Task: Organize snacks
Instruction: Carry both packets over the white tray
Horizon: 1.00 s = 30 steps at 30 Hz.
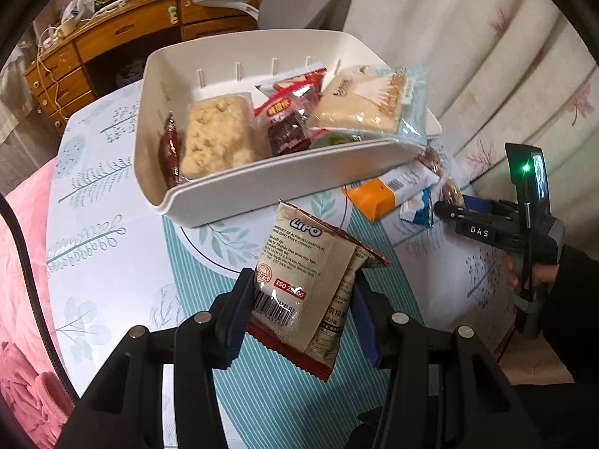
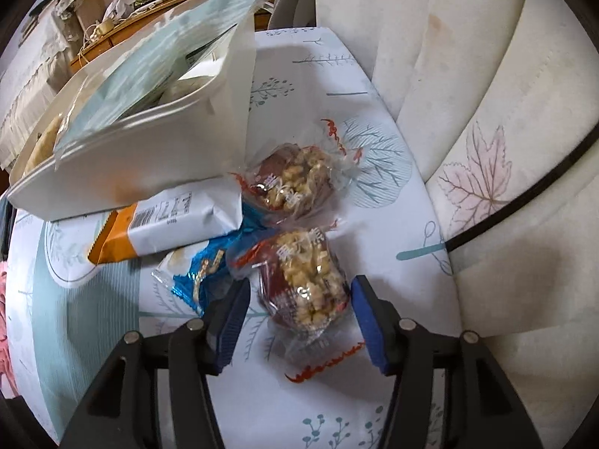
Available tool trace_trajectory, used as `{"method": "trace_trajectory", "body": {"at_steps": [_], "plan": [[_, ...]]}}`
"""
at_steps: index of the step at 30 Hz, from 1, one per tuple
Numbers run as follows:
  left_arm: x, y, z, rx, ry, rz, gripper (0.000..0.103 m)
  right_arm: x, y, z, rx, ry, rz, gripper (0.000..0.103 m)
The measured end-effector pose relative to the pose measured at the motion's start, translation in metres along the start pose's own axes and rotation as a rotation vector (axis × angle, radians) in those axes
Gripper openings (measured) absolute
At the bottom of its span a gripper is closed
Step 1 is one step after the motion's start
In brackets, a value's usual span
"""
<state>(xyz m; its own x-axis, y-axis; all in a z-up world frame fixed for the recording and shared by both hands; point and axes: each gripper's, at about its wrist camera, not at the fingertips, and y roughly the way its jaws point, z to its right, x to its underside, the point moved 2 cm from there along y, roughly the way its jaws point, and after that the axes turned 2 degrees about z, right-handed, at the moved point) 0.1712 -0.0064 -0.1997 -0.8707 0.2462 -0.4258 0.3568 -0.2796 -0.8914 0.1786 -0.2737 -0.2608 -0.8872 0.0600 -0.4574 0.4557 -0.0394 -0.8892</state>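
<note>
My left gripper is shut on a beige Lipo snack packet, held above the leaf-print tablecloth in front of the white bin. The bin holds a pale rice-cake pack, a red packet and a blue-edged cake pack. My right gripper stands open around a clear-wrapped nut snack lying on the table; the pads do not touch it. A second nut snack lies just beyond, beside the bin.
An orange-and-white packet and a blue packet lie against the bin's side. A leaf-patterned cream cushion with a black cable borders the table on the right. Pink bedding lies left, a wooden desk behind.
</note>
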Motion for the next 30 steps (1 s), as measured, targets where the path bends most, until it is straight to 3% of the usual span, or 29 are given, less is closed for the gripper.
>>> {"method": "trace_trajectory", "body": {"at_steps": [3,11,19,30], "plan": [[-0.005,-0.003,-0.002,-0.008,-0.014,0.010,0.048,-0.003,0.003,0.000,0.015,-0.004,-0.018,0.046],[-0.023,-0.018,-0.012,-0.007,-0.020,0.049,0.048,-0.009,-0.005,0.002,-0.028,0.033,-0.067,0.045],[-0.046,-0.033,-0.022,0.073,0.035,0.037,0.048,-0.010,-0.045,-0.020,-0.120,0.034,-0.019,0.045],[-0.093,-0.041,-0.037,0.100,0.082,0.079,0.048,-0.034,-0.087,-0.083,-0.252,-0.019,0.066,0.045]]}}
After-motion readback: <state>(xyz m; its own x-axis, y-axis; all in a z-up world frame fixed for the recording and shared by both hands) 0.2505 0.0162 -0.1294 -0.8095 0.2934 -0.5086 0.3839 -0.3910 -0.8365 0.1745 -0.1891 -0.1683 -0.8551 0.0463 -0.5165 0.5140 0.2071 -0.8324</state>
